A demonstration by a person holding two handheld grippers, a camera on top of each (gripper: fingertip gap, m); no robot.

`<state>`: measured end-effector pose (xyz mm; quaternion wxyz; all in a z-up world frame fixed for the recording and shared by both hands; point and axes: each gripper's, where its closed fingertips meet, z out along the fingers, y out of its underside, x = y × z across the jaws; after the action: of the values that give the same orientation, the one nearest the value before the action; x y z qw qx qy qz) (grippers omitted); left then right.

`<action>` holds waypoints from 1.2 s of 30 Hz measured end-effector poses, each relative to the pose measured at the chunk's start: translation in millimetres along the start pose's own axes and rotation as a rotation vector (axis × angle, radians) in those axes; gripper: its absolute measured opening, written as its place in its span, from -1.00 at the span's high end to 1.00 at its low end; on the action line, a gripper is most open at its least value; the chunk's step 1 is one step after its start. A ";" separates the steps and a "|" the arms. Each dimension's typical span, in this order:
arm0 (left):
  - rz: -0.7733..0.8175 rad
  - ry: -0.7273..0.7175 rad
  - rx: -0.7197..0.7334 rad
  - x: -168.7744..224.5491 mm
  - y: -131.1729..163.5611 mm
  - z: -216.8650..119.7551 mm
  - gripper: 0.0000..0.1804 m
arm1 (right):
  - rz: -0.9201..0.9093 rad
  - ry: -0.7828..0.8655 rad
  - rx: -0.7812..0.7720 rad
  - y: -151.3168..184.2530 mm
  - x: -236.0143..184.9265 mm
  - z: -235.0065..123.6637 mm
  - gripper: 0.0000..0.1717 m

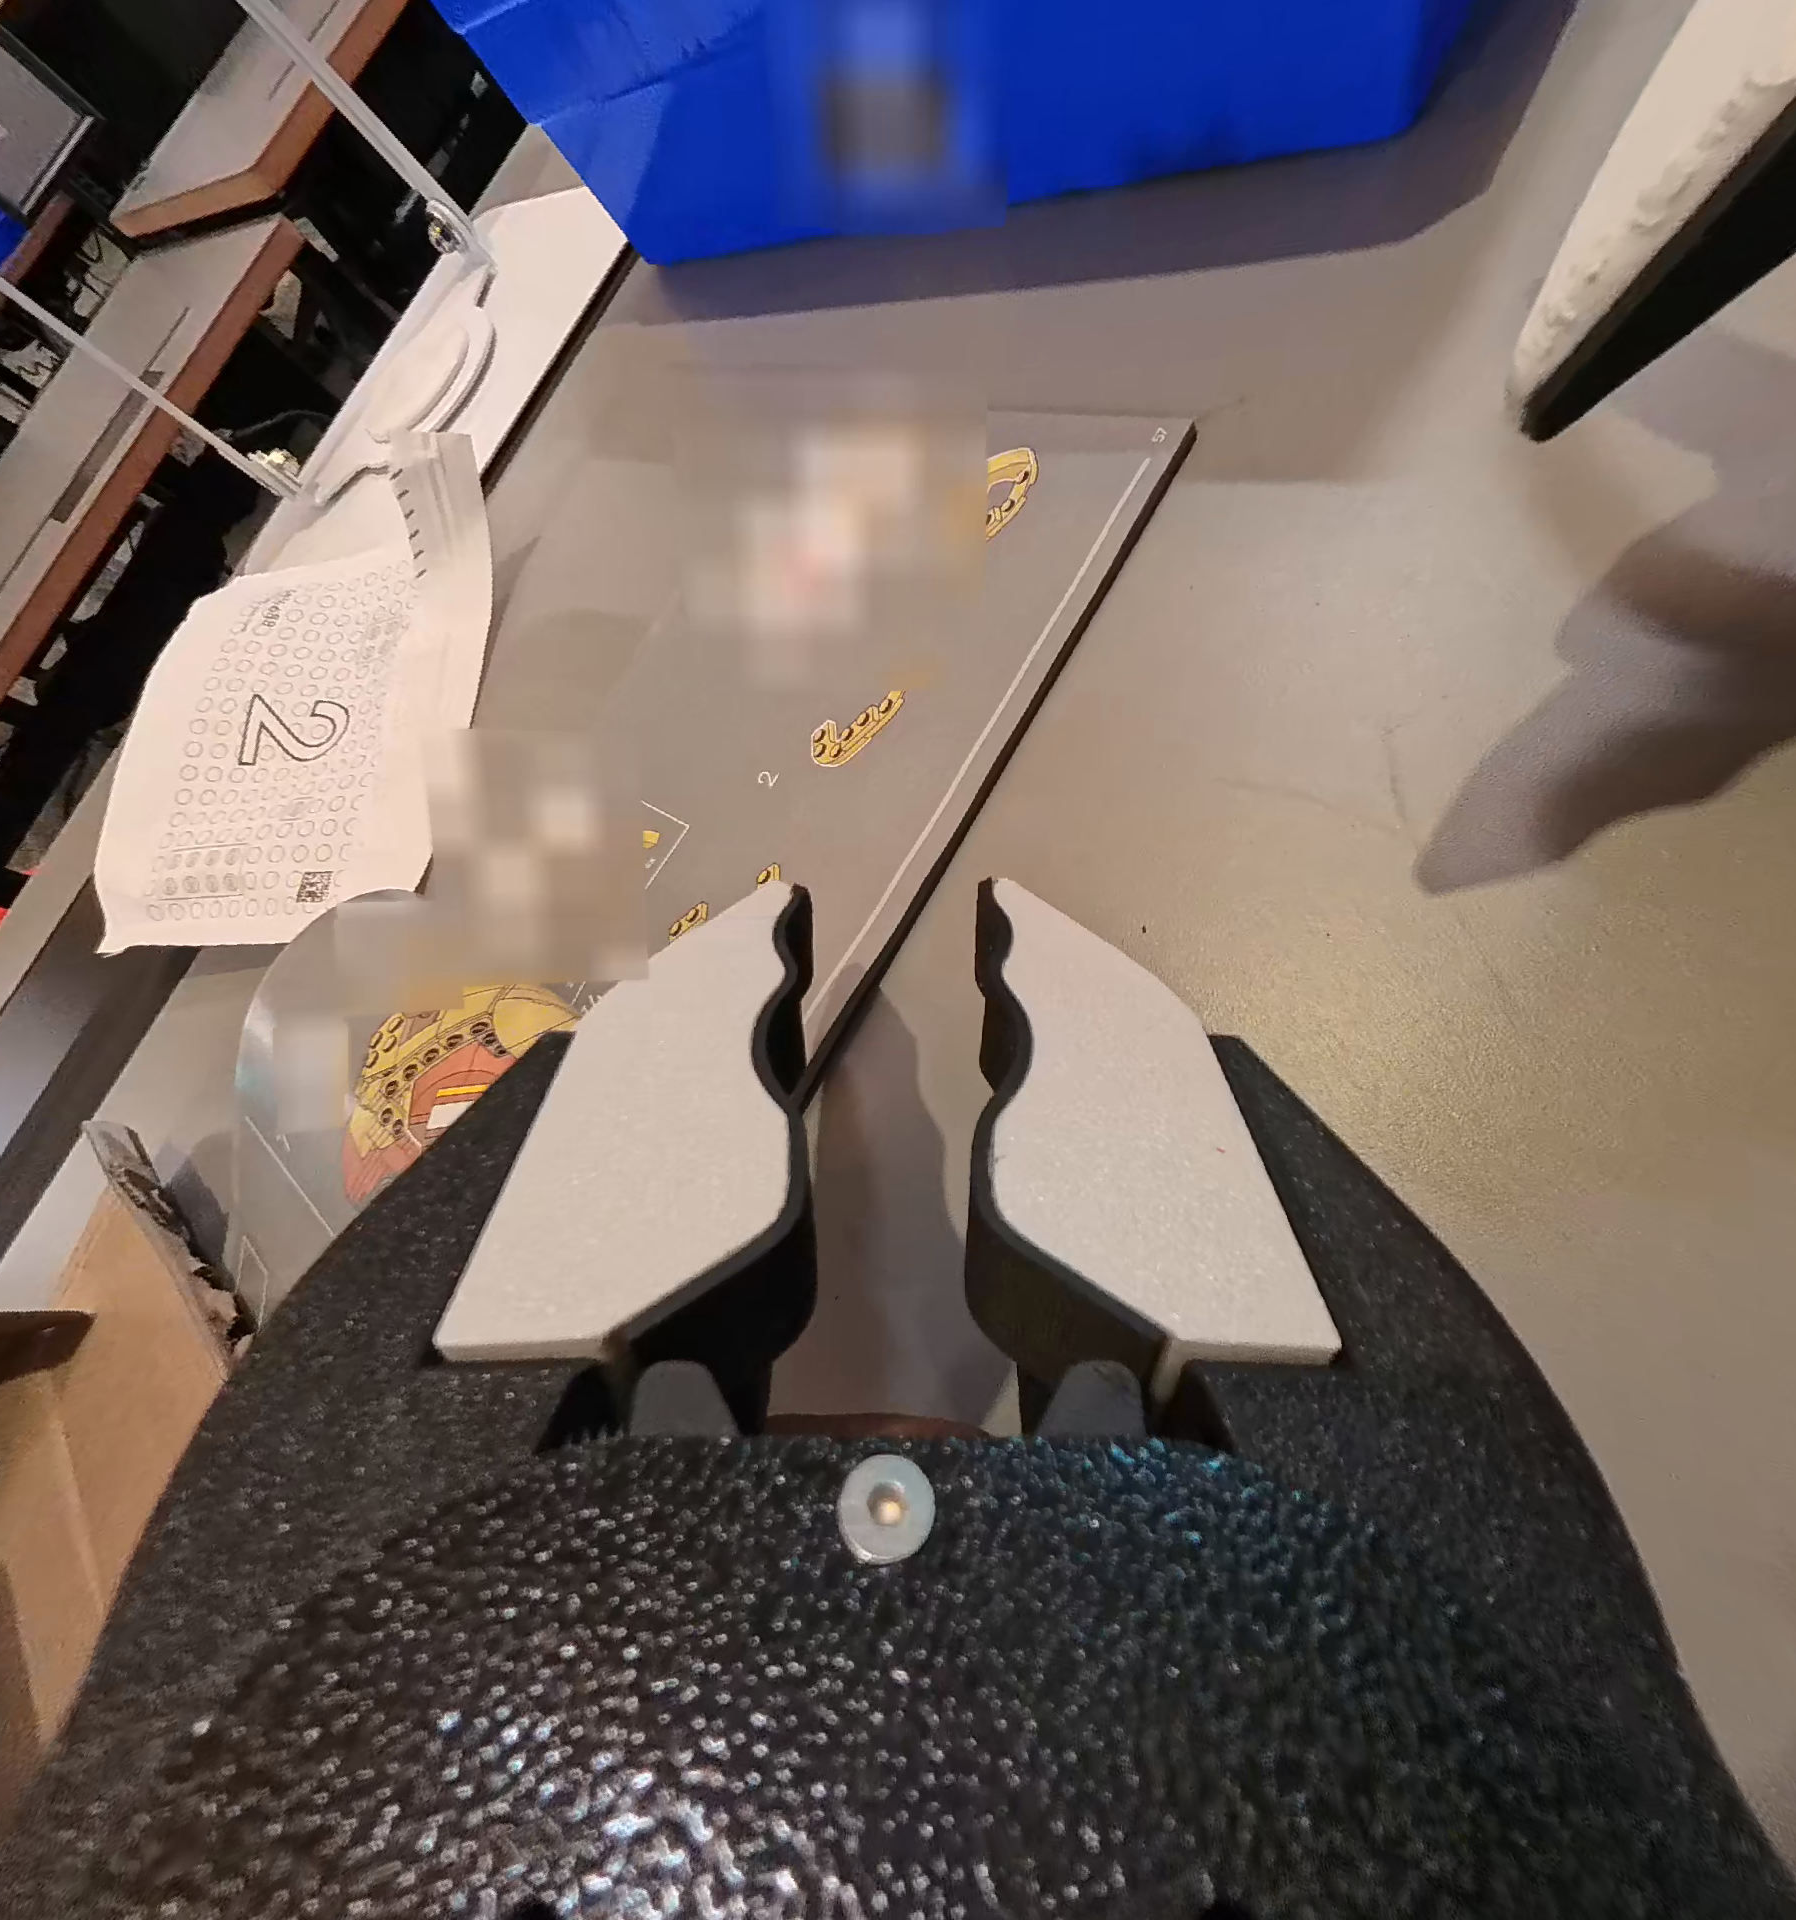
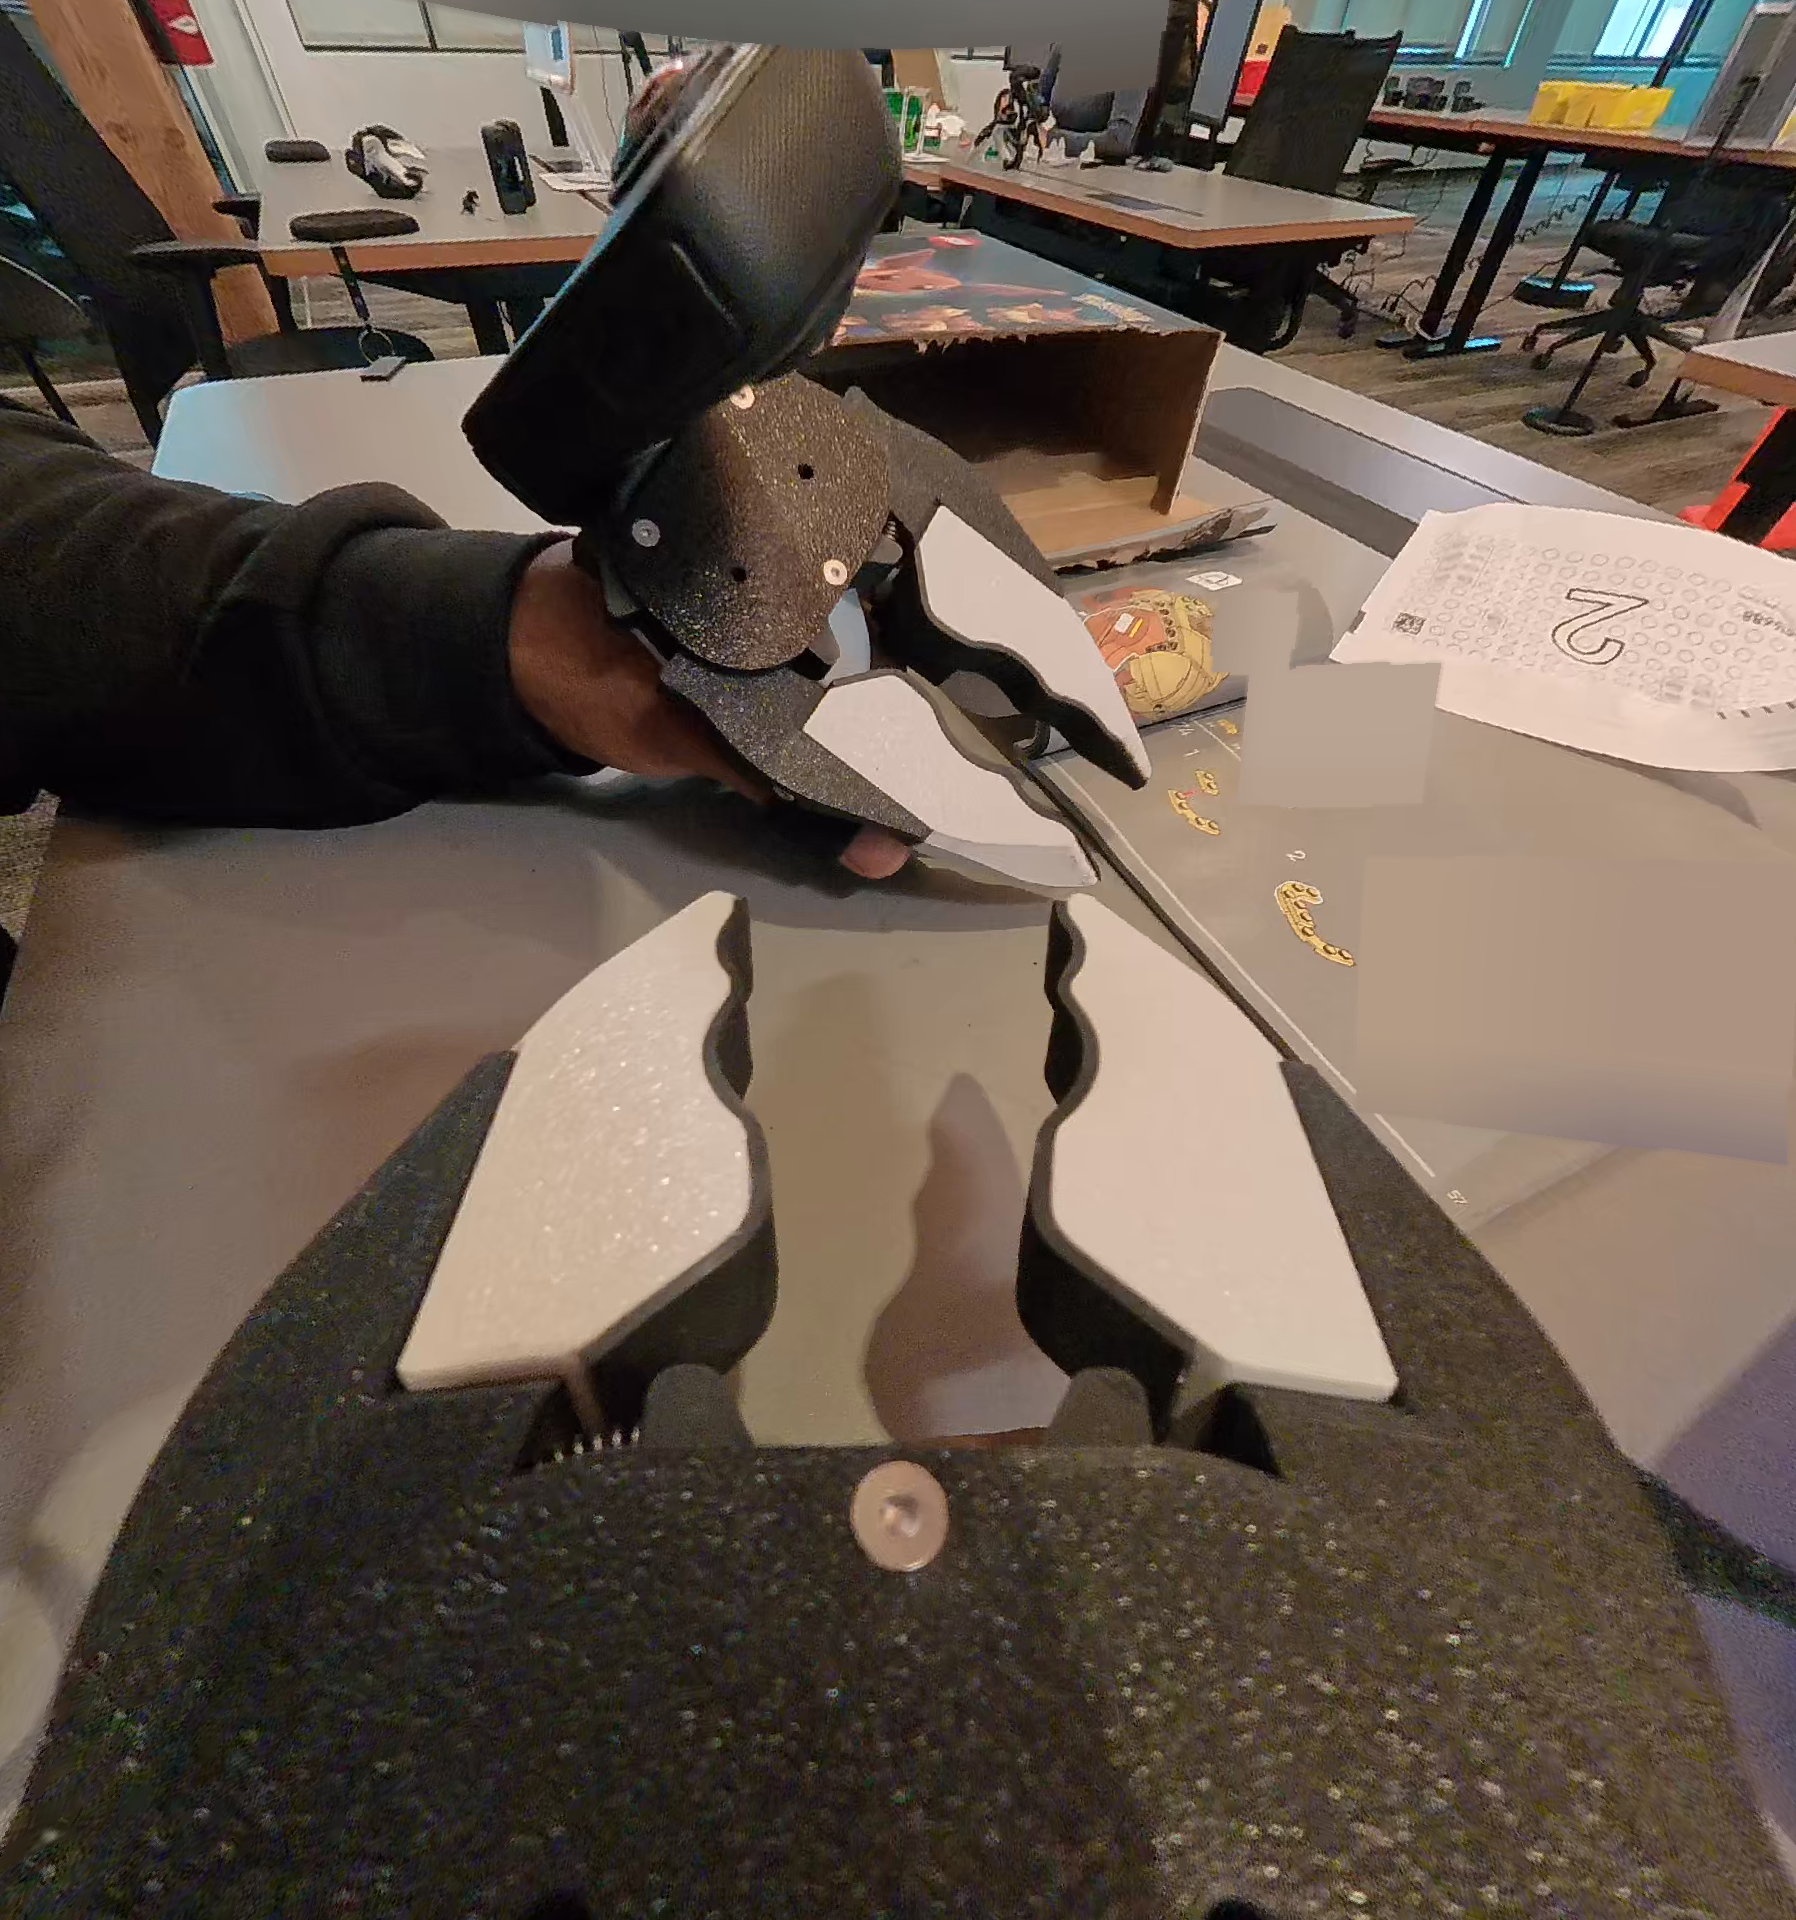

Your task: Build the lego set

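The left claw stands apart, straddling the edge of a thin grey instruction booklet lying flat on the grey worktop. The right claw, apart and bare, hovers beside it. A white numbered paper bag lies beyond.

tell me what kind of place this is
Most likely an open office or lab workspace: rows of desks and office chairs fill the room behind a grey table that holds an instruction booklet and a torn cardboard box.
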<state>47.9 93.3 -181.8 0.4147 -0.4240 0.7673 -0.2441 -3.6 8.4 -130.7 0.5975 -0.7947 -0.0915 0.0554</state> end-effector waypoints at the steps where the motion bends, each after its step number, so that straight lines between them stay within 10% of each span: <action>1: 0.001 0.001 -0.001 0.1 0.1 0.2 0.67 | -0.001 0.000 0.000 0.0 -0.1 0.1 0.37; 36: 0.011 -0.005 0.005 1.8 -2.3 -0.6 0.72 | -0.142 0.372 0.022 12.0 72.3 -74.9 0.30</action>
<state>47.9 90.6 -180.5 0.4191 -0.4193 0.7678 -0.2428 82.7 -49.9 -119.7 0.6151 -0.7763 -0.0347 -0.1335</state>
